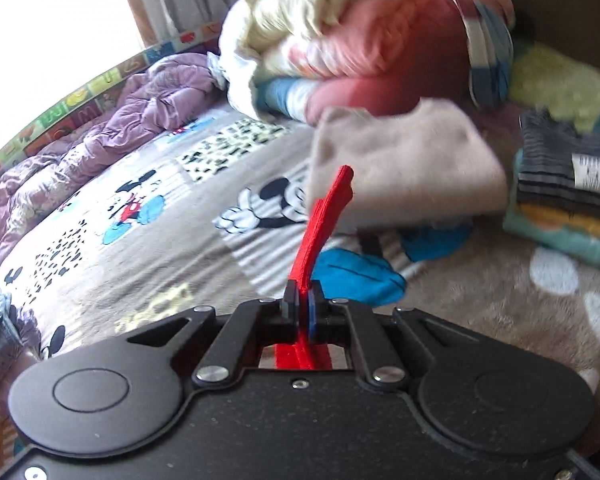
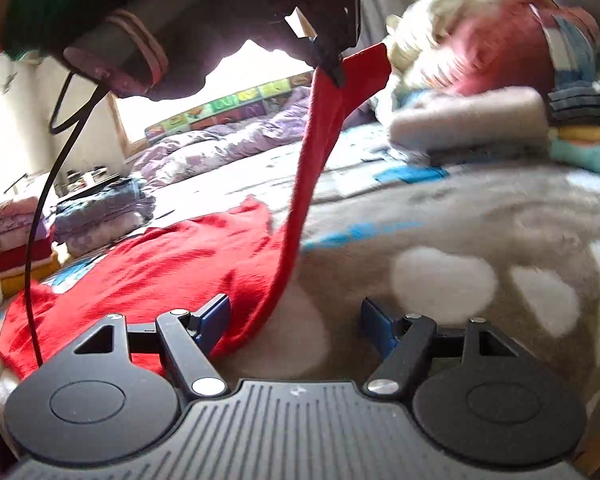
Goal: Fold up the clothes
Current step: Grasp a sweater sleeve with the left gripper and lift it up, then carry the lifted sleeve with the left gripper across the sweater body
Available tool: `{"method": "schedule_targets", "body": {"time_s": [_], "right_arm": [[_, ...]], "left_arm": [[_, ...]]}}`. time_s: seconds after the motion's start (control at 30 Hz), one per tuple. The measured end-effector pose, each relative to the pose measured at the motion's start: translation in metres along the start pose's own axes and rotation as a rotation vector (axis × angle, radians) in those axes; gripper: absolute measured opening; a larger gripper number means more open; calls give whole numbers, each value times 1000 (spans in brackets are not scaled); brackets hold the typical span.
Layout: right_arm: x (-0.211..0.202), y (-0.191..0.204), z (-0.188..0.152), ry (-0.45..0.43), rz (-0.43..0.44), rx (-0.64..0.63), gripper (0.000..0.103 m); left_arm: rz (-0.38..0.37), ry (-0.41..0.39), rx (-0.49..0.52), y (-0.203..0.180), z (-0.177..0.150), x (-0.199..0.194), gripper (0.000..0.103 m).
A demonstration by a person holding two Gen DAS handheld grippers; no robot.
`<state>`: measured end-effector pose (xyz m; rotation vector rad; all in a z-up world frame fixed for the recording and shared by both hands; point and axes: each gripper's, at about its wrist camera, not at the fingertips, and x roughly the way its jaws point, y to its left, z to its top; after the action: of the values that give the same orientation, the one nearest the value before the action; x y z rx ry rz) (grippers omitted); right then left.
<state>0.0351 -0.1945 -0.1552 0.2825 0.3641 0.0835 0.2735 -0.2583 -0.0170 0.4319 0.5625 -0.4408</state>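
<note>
Item: red garment [image 2: 172,264], lying mostly spread on the bed [image 2: 480,208], one edge drawn up into a taut strip. Left tongs [image 1: 305,304]: pressed together on that red strip, raised above the garment's body. Right tongs [image 2: 296,320]: wide apart, empty, low over the blanket just beside the strip's foot. Beyond the garment: a folded beige piece [image 1: 404,168], a folded stack [image 1: 568,200], an unsorted heap [image 1: 360,32]. Step judged in hand: lifting an edge to begin a fold. Next move likely calls for the right tongs to pinch a second point on the same edge.
</note>
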Motion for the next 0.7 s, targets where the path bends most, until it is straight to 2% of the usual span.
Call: {"method": "schedule_targets", "body": {"time_s": [0.33,0.7], "right_arm": [[6,41,3,-5,34,-197,71],[9,53,-6,31,22,-257,70]], "left_arm": [[39,-83,-136,76,-16,-48,3],[87,-130,-272,147,-67,-88,3]]}}
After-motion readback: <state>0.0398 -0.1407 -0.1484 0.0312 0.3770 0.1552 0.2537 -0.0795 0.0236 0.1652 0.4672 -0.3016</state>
